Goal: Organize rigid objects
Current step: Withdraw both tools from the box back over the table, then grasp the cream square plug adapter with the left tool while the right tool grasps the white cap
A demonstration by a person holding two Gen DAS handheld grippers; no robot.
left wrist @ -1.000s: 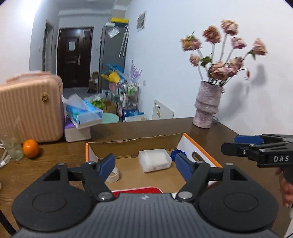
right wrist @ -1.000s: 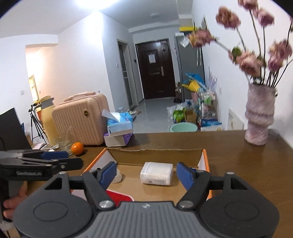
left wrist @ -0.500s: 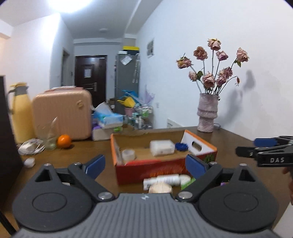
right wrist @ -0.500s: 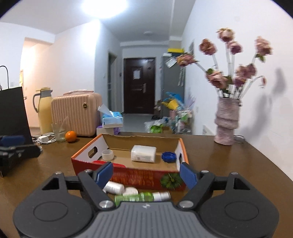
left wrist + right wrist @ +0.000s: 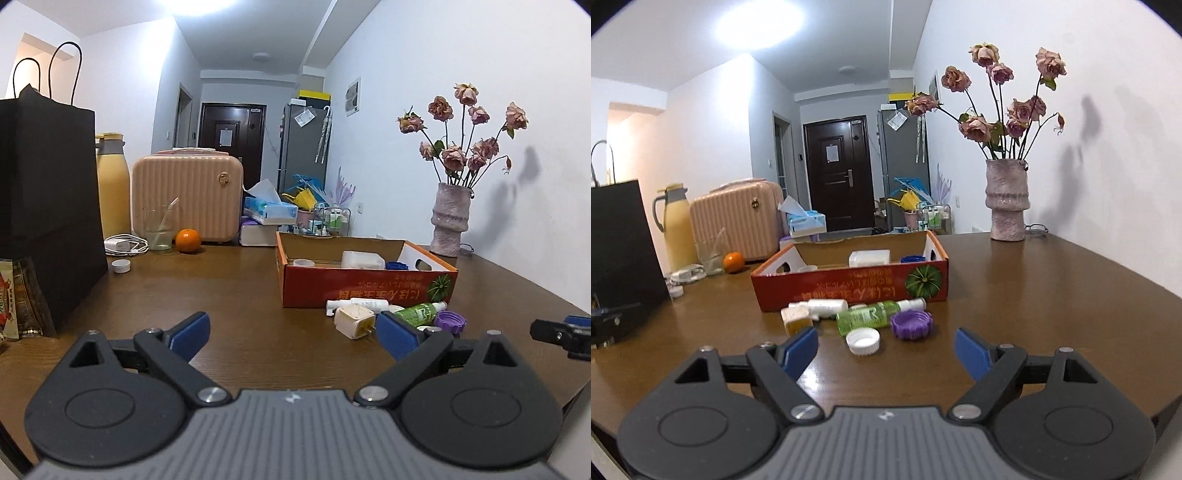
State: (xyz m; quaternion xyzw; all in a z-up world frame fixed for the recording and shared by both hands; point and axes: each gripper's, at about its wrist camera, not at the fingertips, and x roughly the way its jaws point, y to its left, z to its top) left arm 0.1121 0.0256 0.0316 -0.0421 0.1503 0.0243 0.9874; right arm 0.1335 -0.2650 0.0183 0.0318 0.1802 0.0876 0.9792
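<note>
the loose things lie on the table (image 5: 1052, 295) just in front of the box (image 5: 849, 286), on its near side: a white bottle (image 5: 827, 305) on its side against the box front, a green bottle (image 5: 866, 317) lying beside it, a cream plug (image 5: 794, 318) at the left end of the cluster, a purple cap (image 5: 911, 324) at the right end and a white cap (image 5: 863, 340) nearest the cameras; inside the box sit a white tub (image 5: 868, 257), a blue cap (image 5: 913, 259) and a tape roll (image 5: 303, 263); all of these look light, stiff plastic, likely to skid on the glossy wood if nudged; the bottles would probably roll, so take them across the body near the middle; the caps are low and flat, best pinched across the rim from slightly above; the plug is blocky, with prongs pointing toward the left camera, so its flat sides seem the place to hold; the left gripper (image 5: 291, 332) is spread wide with nothing between its pads, the jaws having just been opening; it points level-ish and slightly down toward the box, the plug just beyond its right finger; the right gripper (image 5: 886, 350) is likewise agape and empty, jaws also just widening, aimed low at the white cap, which lies just ahead of the gap; both are short of the cluster and touch nothing.
</note>
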